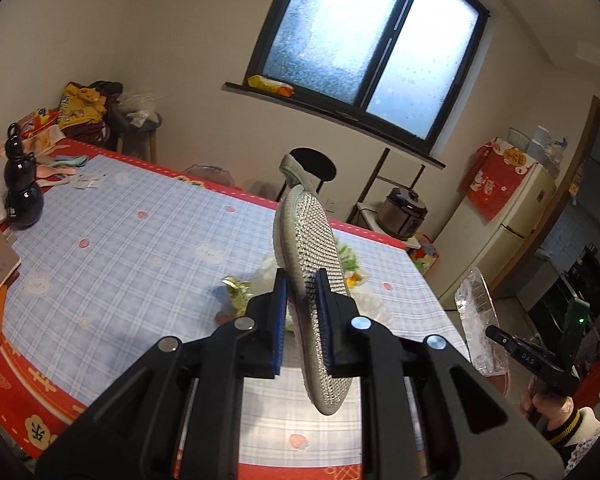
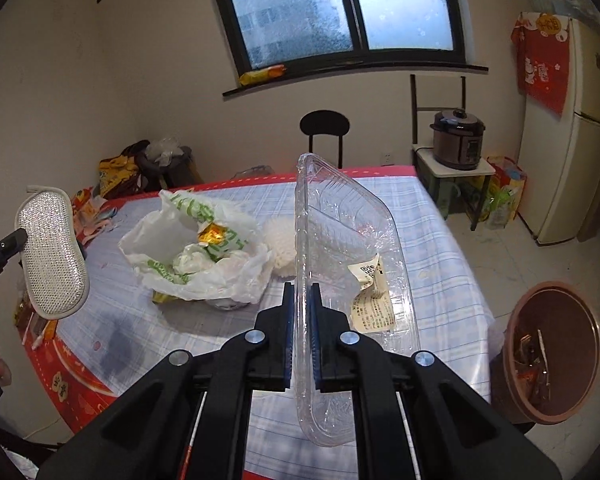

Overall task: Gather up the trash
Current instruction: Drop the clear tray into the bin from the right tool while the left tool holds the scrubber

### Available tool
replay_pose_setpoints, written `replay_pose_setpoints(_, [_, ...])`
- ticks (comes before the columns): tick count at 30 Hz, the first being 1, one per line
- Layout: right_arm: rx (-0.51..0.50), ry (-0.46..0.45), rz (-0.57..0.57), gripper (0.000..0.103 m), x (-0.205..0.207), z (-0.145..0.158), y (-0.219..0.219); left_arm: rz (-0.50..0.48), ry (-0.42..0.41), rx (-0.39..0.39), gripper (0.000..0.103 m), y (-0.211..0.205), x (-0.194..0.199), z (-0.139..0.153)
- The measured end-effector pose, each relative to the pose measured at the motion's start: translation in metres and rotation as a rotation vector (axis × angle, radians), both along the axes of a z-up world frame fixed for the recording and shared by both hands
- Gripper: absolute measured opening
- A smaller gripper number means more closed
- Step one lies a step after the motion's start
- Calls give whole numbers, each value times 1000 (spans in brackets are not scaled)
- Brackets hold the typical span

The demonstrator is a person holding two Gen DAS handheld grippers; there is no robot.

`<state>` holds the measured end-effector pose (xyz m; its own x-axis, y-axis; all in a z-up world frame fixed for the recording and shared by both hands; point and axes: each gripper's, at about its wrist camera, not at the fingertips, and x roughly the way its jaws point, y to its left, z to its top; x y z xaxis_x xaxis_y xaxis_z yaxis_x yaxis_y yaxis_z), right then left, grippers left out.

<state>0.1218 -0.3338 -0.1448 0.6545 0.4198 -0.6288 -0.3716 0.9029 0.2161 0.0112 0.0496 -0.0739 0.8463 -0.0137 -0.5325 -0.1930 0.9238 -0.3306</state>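
White and green plastic bag (image 2: 204, 256) of rubbish on the checked tabletop (image 2: 432, 280), brown round bin (image 2: 548, 356) beside it, my left fingers (image 1: 300, 284) clamped on a grey mesh scrubbing pad (image 1: 312, 248), my right fingers (image 2: 302, 296) clamped on a clear plastic tray (image 2: 348, 264).

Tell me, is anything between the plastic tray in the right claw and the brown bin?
Nothing visible is. The right claw holds the clear tray above the table. The bin stands open on the floor beyond the table's right edge, with only open air between them.
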Motion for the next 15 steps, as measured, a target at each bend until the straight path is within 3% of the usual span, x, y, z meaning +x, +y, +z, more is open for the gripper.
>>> replay_pose_setpoints(8, [-36, -1, -166, 9, 8, -7, -96, -79, 7, -5, 18, -56, 25, 0])
replay_pose_setpoints(15, [-68, 50, -320, 9, 29, -31, -194, -121, 29, -14, 17, -100, 44, -11])
